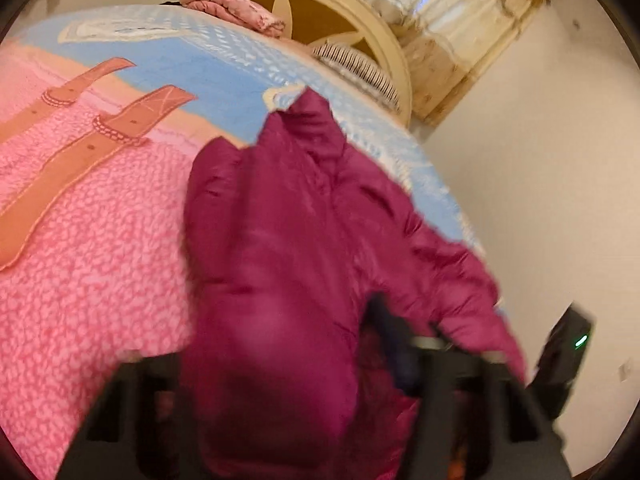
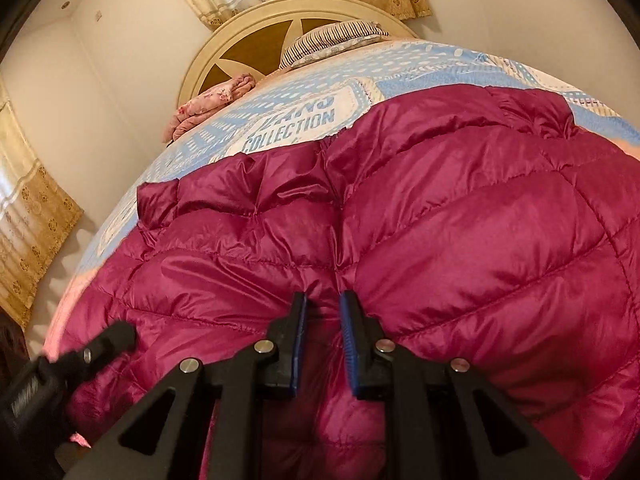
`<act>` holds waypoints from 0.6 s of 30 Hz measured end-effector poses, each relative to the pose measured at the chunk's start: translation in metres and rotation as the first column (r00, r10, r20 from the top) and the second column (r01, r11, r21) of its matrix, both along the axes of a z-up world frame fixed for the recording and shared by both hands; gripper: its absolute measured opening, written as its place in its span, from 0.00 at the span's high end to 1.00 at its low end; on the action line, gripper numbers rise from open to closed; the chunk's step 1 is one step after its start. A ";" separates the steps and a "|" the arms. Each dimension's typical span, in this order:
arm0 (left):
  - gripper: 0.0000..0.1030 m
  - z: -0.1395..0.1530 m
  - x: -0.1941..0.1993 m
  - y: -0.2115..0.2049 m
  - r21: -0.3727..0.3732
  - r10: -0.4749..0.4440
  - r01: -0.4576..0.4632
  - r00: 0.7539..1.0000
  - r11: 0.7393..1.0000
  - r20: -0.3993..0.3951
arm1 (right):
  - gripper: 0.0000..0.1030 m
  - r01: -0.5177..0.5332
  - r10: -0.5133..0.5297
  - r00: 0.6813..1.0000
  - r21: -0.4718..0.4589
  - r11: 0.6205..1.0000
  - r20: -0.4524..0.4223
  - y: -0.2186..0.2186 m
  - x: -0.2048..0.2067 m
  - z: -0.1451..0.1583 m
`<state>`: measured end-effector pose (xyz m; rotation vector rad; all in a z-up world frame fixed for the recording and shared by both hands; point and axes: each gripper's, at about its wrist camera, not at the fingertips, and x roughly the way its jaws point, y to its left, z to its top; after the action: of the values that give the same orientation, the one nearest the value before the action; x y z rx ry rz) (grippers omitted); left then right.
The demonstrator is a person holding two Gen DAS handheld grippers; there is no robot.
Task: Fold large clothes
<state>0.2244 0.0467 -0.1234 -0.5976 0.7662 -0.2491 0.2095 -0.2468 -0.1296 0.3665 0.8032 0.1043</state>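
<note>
free: pink blanket [image 1: 80, 280] left | blocked: jacket [image 2: 440, 220] (puffy) ahead

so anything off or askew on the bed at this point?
Nothing damaged or spilled. The magenta puffer jacket lies crumpled rather than flat on the blanket, its far edge puckered, and fabric is bunched between both grippers' fingers: left gripper, right gripper. The left wrist view is motion-blurred, so finer detail there is unclear.

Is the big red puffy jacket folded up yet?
Not neatly. The jacket lies bunched and mostly spread over the bed cover, one sleeve sticking out.
</note>
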 end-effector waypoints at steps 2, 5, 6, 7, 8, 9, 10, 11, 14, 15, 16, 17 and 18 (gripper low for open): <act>0.76 0.007 -0.003 0.006 -0.082 -0.028 0.031 0.999 0.996 0.034 | 0.84 -0.002 0.002 1.000 0.002 1.000 -0.005 -0.001 0.002 0.001; 0.82 0.023 -0.011 -0.003 -0.082 -0.064 0.072 0.993 0.994 0.096 | 0.84 -0.007 0.007 1.000 0.006 1.000 -0.016 -0.002 0.005 0.000; 0.82 0.029 -0.014 -0.007 -0.066 -0.076 0.084 0.991 0.994 0.113 | 0.84 -0.008 0.008 1.000 0.014 1.000 -0.027 -0.002 0.006 0.001; 0.83 0.034 -0.017 -0.009 -0.060 -0.086 0.095 0.988 0.994 0.127 | 0.84 -0.002 0.003 0.999 0.032 1.000 -0.041 -0.002 0.005 0.001; 0.84 0.042 -0.021 -0.010 -0.067 -0.103 0.114 0.984 0.991 0.146 | 0.84 0.004 -0.001 0.999 0.052 0.999 -0.054 -0.001 0.004 0.002; 0.84 0.048 -0.023 -0.010 -0.072 -0.115 0.128 0.981 0.989 0.157 | 0.84 0.003 0.002 0.998 0.071 0.998 -0.063 0.002 0.002 0.002; 0.84 0.053 -0.027 -0.008 -0.068 -0.124 0.136 0.978 0.988 0.167 | 0.84 -0.002 0.007 0.998 0.083 0.997 -0.070 0.006 0.000 0.002; 0.84 0.064 -0.032 -0.008 -0.041 -0.133 0.142 0.974 0.989 0.182 | 0.84 -0.010 0.018 0.997 0.099 0.995 -0.080 0.015 -0.004 0.003; 0.84 0.089 -0.049 0.002 0.039 -0.135 0.129 0.964 0.991 0.231 | 0.84 -0.056 0.075 0.992 0.176 0.983 -0.104 0.043 -0.012 0.002; 0.84 0.093 -0.053 0.004 0.061 -0.136 0.125 0.961 0.990 0.242 | 0.84 -0.090 0.117 0.987 0.228 0.970 -0.111 0.061 -0.015 0.001; 0.84 0.103 -0.060 0.008 0.102 -0.133 0.110 0.958 0.989 0.255 | 0.84 -0.120 0.156 0.981 0.268 0.956 -0.117 0.075 -0.017 0.001; 0.84 0.109 -0.064 0.011 0.144 -0.130 0.095 0.956 0.985 0.262 | 0.84 -0.160 0.206 0.971 0.311 0.937 -0.121 0.093 -0.018 0.000; 0.84 0.114 -0.068 0.013 0.184 -0.129 0.081 0.956 0.980 0.264 | 0.84 -0.196 0.251 0.960 0.349 0.917 -0.120 0.109 -0.019 -0.001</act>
<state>0.1563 0.0593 -0.0094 -0.3499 0.5440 -0.3529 0.1901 -0.1382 -0.1302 0.6088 0.9912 0.4351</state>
